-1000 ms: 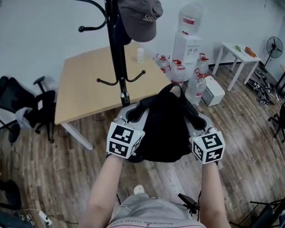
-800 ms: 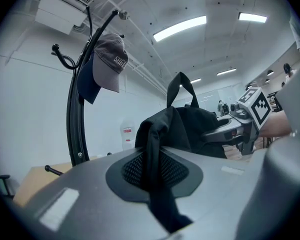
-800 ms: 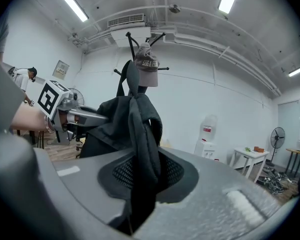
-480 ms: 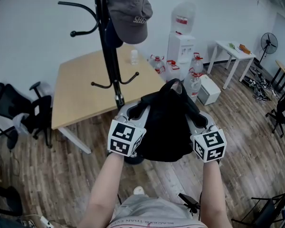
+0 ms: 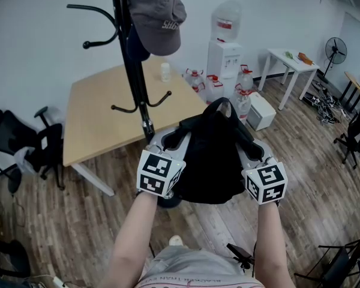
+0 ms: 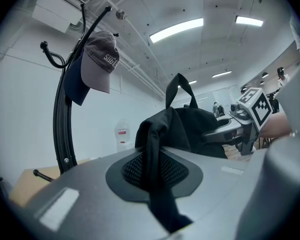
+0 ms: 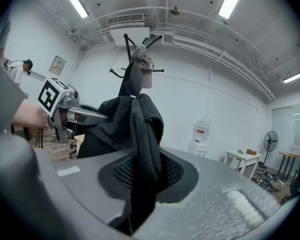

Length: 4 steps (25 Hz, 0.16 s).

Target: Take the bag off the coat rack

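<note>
Head view: the black bag (image 5: pixel 211 161) hangs between the left gripper (image 5: pixel 173 140) and the right gripper (image 5: pixel 252 147), clear of the coat rack (image 5: pixel 129 59) and beside the table (image 5: pixel 96 119). A grey cap (image 5: pixel 157 11) on the rack carries white lettering, too small to read here.

Left gripper view: the cap's lettering begins "SUG", the rest unclear. The 2 jaws are pinched onto a fold of bag fabric.

Right gripper view: its jaws clamp another fold. Only here does a ceiling air unit (image 7: pixel 127 21) show.

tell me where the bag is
Head view, centre: the bag is held between the left gripper and right gripper, clear of the rack standing to its upper left.
</note>
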Available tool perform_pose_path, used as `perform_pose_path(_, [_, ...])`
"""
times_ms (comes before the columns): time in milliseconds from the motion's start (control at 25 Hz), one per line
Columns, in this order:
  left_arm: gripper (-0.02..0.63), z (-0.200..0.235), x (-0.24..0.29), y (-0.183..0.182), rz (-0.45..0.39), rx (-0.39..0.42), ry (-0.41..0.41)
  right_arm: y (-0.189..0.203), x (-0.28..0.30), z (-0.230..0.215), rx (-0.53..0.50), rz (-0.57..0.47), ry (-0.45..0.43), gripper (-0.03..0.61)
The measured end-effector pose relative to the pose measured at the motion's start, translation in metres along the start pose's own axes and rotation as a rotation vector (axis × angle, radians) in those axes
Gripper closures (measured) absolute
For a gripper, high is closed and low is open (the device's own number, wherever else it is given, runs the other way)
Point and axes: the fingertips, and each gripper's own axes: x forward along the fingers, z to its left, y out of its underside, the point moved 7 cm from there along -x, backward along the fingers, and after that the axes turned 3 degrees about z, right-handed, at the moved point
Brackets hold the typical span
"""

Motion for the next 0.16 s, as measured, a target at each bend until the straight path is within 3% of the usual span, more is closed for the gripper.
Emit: perform_pose_path(160, [0.552,0.0016,0.0015,-0.0026,-0.002,0.003,0.009,-0.0025,0.0006,-0.0009,0.001,-0.003,0.009,0.517])
